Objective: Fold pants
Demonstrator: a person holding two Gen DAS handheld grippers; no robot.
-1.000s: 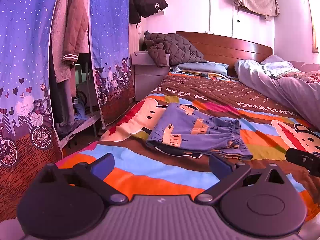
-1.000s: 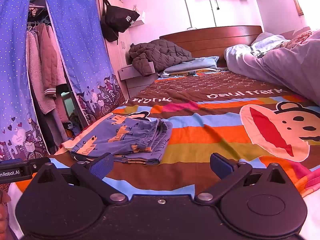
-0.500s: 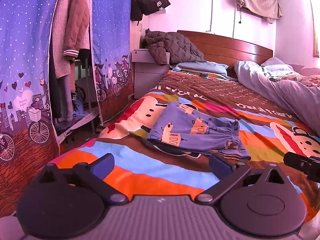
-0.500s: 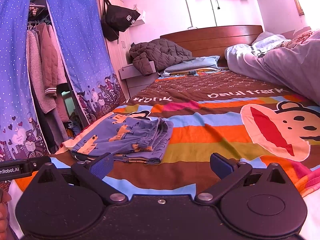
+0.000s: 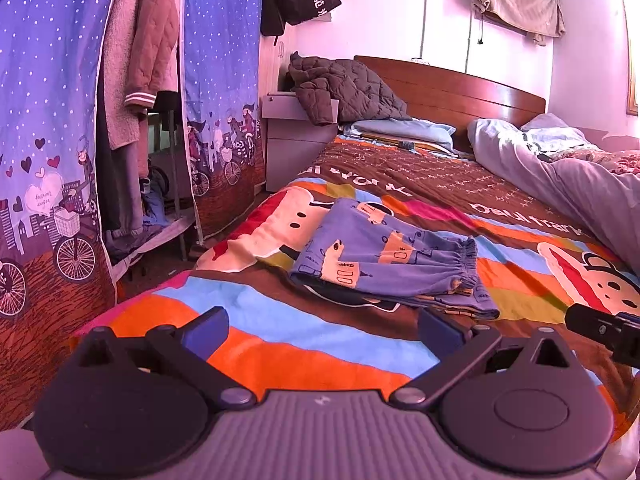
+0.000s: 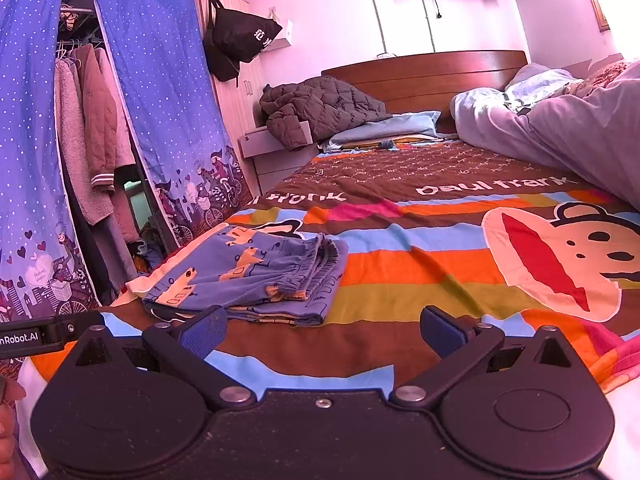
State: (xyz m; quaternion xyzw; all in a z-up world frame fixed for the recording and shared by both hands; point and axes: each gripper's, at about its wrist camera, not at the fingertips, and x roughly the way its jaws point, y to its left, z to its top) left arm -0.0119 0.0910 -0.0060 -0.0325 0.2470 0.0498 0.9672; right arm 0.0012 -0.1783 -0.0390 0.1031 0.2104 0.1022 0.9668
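Observation:
Blue cartoon-print pants (image 5: 392, 264) lie folded in a compact stack on the striped bedspread (image 5: 280, 320), near the bed's left edge; they also show in the right wrist view (image 6: 256, 276). My left gripper (image 5: 320, 330) is open and empty, held back from the pants over the bed's near part. My right gripper (image 6: 320, 328) is open and empty, just short of the stack's near edge. The right gripper's tip (image 5: 604, 330) shows at the right edge of the left wrist view, and the left gripper's tip (image 6: 44, 334) shows at the left edge of the right wrist view.
A fabric wardrobe with a blue curtain (image 5: 52, 120) and hanging coats (image 5: 140, 60) stands left of the bed. A nightstand (image 5: 292, 140) carries a dark quilted jacket (image 5: 344, 88). A grey duvet (image 6: 580, 128) lies bunched at the right. The wooden headboard (image 6: 424, 76) is at the back.
Both grippers stay open and apart from the pants. The left wrist view has drifted slightly, bringing the wardrobe closer in. The folded pants have not moved.

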